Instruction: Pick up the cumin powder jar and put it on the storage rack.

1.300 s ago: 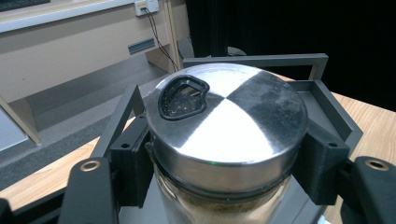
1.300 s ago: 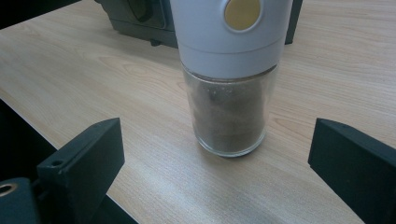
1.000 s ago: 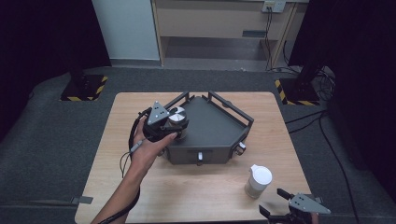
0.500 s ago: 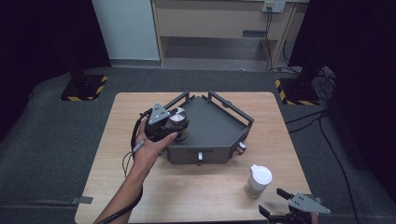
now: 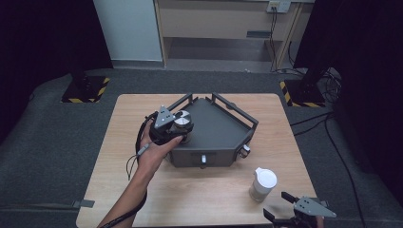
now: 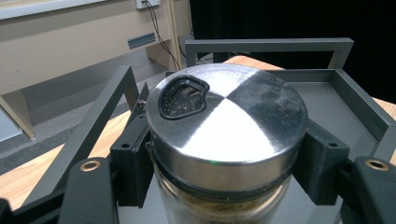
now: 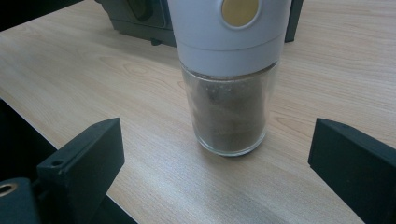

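Note:
A glass spice jar (image 6: 227, 135) with a round steel lid (image 5: 182, 119) is clamped between the black jaws of my left gripper (image 5: 181, 128), which is shut on it at the left side of the dark grey tray (image 5: 219, 126). In the left gripper view the tray's frame rails stand behind the jar. A second jar with a white cap (image 5: 263, 184) (image 7: 229, 74) stands upright on the wooden table near the front right. My right gripper (image 5: 280, 205) is open at the table's front edge, its jaws wide apart and just short of that jar (image 7: 219, 154).
The tray has raised frame rails (image 5: 235, 110) and small knobs on its front wall (image 5: 203, 159). A cable (image 5: 135, 152) trails from the left gripper over the table's left part. Bare wood (image 5: 190, 194) lies in front of the tray.
The left gripper with the steel-lidded jar has shifted slightly over the tray's left side. The right gripper has stayed put.

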`<state>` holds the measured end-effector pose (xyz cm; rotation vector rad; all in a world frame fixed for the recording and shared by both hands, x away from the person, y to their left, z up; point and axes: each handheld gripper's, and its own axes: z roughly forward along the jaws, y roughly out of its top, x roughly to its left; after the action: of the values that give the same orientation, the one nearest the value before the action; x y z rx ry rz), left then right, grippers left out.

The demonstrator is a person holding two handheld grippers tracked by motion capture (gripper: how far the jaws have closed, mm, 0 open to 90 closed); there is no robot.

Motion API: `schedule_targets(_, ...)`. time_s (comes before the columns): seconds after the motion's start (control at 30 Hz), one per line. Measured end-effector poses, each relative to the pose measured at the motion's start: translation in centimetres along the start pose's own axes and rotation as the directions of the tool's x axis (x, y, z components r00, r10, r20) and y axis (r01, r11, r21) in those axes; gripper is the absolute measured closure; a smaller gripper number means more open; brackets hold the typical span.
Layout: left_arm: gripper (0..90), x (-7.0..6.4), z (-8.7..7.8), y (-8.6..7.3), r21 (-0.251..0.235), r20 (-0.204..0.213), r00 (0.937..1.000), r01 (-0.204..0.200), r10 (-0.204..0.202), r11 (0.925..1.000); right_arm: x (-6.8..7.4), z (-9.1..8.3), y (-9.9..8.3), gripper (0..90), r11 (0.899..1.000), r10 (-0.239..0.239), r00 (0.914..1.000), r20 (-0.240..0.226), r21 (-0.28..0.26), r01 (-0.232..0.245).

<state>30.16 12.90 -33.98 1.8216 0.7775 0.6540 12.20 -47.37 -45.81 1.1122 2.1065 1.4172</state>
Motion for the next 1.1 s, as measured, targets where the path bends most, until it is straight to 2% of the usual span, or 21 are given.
schedule_targets(0.47, 30.8, 0.1, 0.1, -0.5, -0.005, -0.001, 0.9999, 0.014, -0.014, 0.9999, 0.0, 0.1, 0.0, 4.0, 1.0, 0.001, 1.0, 0.001, 0.001, -0.001)
schedule_targets(0.93, 30.3, 0.6, 0.3, 0.0, 0.018, 0.012, 0.9998, 0.018, -0.018, 0.9997, 0.0, 0.1, 0.0, 4.0, 1.0, 0.002, 1.0, -0.001, 0.004, -0.002)
schedule_targets(1.1, 18.0, 0.3, 0.3, 0.6, 0.038, 0.008, 0.9999, -0.013, 0.013, 0.9992, 0.0, 0.1, 0.0, 4.0, 1.0, 0.005, 1.0, -0.004, 0.002, -0.005)
